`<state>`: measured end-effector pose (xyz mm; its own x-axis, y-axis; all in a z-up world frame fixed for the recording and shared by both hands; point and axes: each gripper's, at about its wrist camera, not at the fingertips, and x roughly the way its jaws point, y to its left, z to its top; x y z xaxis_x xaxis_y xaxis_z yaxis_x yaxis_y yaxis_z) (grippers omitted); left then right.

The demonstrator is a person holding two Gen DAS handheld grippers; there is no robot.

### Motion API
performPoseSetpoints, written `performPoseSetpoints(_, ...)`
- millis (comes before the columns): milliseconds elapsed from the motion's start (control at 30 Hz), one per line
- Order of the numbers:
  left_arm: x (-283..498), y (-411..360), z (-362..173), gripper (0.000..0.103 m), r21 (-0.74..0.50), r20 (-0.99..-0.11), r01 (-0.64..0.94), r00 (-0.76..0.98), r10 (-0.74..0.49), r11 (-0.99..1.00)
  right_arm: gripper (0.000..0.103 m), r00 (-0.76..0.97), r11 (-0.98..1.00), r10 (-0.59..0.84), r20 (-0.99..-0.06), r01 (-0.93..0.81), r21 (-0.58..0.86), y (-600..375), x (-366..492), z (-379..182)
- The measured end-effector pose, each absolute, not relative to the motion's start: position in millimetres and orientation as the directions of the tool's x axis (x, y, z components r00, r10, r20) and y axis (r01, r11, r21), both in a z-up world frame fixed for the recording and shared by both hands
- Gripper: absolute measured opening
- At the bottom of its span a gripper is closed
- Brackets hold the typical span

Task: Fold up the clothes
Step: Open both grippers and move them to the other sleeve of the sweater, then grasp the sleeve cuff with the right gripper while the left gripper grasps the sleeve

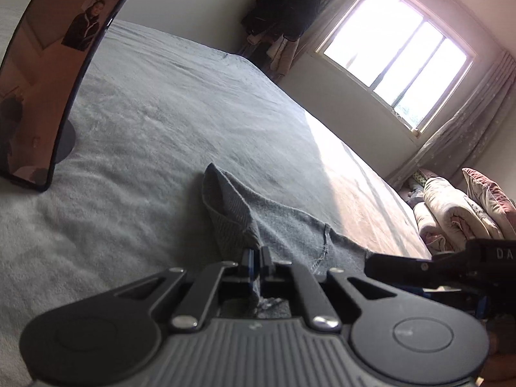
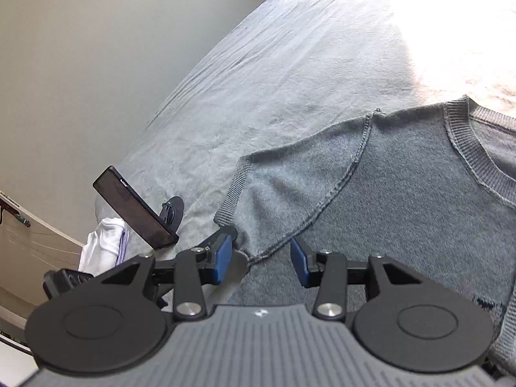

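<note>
Left wrist view: the left hand-held gripper [image 1: 257, 259] is clamped on a fold of the grey sweater [image 1: 290, 229], which lies on the bed [image 1: 161, 113]. A phone [image 1: 54, 74] stands on a stand.

Right wrist view: the right hand-held gripper [image 2: 261, 258] hangs partly open over the sweater's sleeve [image 2: 274, 190], gripping nothing.

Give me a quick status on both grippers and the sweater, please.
Left gripper shut on grey sweater fabric. Right gripper open over the armpit seam. Phone on stand beside the sleeve, not touching.
</note>
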<state>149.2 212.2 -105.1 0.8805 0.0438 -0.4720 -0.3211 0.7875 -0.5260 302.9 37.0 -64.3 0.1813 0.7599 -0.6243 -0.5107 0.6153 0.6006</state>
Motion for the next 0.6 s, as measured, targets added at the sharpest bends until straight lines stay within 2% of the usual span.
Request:
performPoseSetpoints(233, 150, 194, -108, 0.003, -0.500, -0.482, -0.284, 0.876, 0.010, 0.818, 0.049, 0.141, 0.632, 0.689, -0.711, -0.597, 0.494, 111, 334, -65)
performPoseSetpoints(400, 150, 182, -107, 0.003, -0.473, -0.483, -0.250, 0.875, -0.012, 0.845, 0.050, 0.214, 0.662, 0.563, -0.798, -0.696, 0.280, 155, 332, -67)
performPoseSetpoints(533, 151, 172, -105, 0.003, -0.451, -0.482, -0.204, 0.875, -0.044, 0.869, 0.049, 0.306, 0.690, 0.481, -0.822, -0.711, 0.139, 169, 335, -75)
performPoseSetpoints(567, 151, 170, -104, 0.003, -0.443, -0.481, -0.192, 0.875, -0.052, 0.875, 0.046, 0.325, 0.696, 0.467, -0.822, -0.709, 0.115, 170, 336, -78)
performPoseSetpoints(600, 151, 167, -104, 0.003, -0.434, -0.480, -0.180, 0.875, -0.058, 0.883, 0.030, 0.335, 0.705, 0.470, -0.817, -0.700, 0.118, 167, 341, -80)
